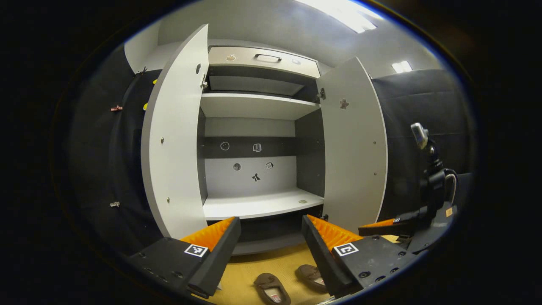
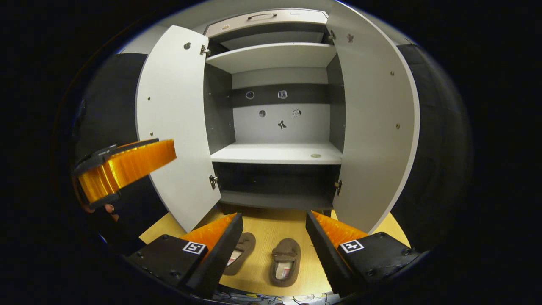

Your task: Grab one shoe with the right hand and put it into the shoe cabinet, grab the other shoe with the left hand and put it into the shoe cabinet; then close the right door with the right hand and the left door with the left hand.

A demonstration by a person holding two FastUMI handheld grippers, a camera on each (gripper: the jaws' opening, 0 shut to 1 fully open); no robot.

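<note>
Two brown suede shoes [image 2: 262,256] lie side by side on the wooden floor [image 2: 271,231] before the open white cabinet [image 2: 277,152]; left gripper [image 1: 271,237] and right gripper [image 2: 275,231] hover above, ribbed fingers apart.

Setting: staged recording booth, not a lived-in home. Evidence: black cloth walls [image 1: 423,110] on either side of a freestanding shoe cabinet [image 2: 275,152]; ceiling strip light [image 1: 343,12]; small marker stickers [image 2: 281,124] on the cabinet's back panel; wooden floor [image 2: 262,228] bearing two slippers [image 2: 286,260].
</note>
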